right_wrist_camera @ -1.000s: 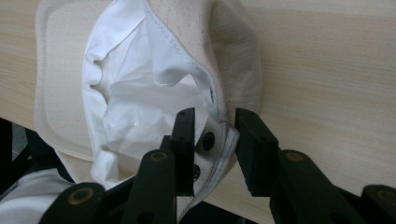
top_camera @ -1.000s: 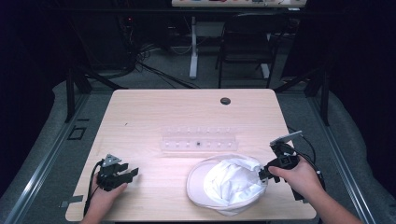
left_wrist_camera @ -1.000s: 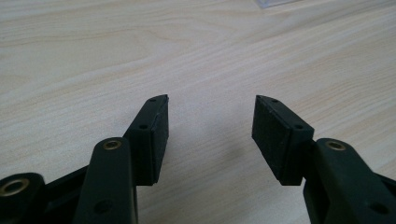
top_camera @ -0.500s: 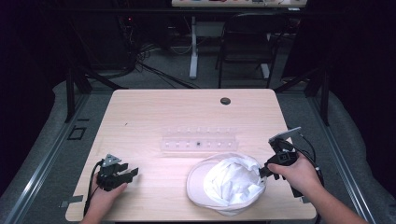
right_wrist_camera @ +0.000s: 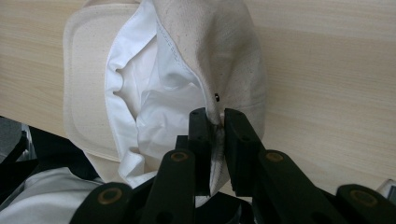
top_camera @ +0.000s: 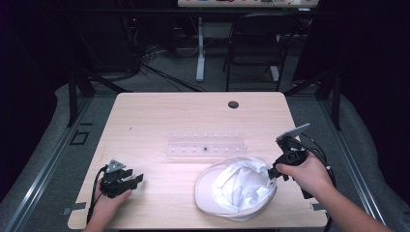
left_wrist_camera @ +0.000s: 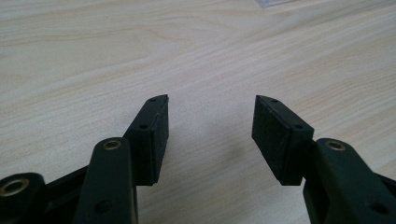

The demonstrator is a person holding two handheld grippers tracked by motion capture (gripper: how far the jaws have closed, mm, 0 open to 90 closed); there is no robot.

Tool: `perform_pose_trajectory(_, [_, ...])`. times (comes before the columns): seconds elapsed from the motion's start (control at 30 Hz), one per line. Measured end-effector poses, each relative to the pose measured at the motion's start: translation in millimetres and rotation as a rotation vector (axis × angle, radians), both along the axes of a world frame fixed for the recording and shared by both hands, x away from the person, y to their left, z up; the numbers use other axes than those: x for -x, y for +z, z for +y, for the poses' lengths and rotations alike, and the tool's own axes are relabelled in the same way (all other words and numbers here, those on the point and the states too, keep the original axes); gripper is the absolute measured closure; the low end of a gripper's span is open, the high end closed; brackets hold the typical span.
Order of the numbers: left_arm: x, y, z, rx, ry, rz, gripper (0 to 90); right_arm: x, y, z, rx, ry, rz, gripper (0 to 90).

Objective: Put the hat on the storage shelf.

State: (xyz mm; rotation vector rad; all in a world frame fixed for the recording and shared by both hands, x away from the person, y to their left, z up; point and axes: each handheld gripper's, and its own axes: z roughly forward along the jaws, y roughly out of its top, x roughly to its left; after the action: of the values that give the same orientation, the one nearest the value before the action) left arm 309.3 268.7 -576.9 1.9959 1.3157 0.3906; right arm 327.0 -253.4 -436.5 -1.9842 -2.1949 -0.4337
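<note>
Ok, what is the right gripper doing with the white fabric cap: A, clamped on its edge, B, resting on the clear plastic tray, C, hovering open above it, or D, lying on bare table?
A: the right gripper has its jaws closed on a fold of the white fabric cap at its edge.

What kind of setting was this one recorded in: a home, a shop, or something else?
Probably a lab or data-collection workspace rather than a home. A plain wooden table stands in a dark room, loose cables run over the floor behind it, and a folding chair sits by another desk farther back.
</note>
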Motion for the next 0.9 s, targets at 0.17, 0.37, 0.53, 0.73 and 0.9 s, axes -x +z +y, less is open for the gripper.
perform_pose_trajectory(0.17, [-0.1, -0.2, -0.2, 0.0, -0.002, 0.0, 46.6, -2.4, 11.7, 4.7, 0.026, -0.001, 0.005, 82.1])
perform_pose_trajectory(0.37, [0.0, 0.5, 0.3, -0.001, -0.009, 0.009, 46.7, -5.4, 23.1, 7.2, 0.052, 0.024, 0.011, 82.1])
perform_pose_trajectory(0.53, [0.0, 0.5, 0.1, -0.004, -0.011, 0.012, 46.7, -10.4, 36.0, 12.6, 0.05, 0.005, 0.009, 82.1])
perform_pose_trajectory(0.73, [-0.2, -0.1, -0.1, -0.003, -0.009, 0.011, 46.7, -15.4, 52.3, 16.6, 0.045, 0.011, 0.01, 82.2])
perform_pose_trajectory(0.9, [0.1, 0.3, -0.3, -0.003, -0.011, 0.01, 46.8, -18.3, 63.9, 19.2, 0.015, 0.0, 0.023, 82.2])
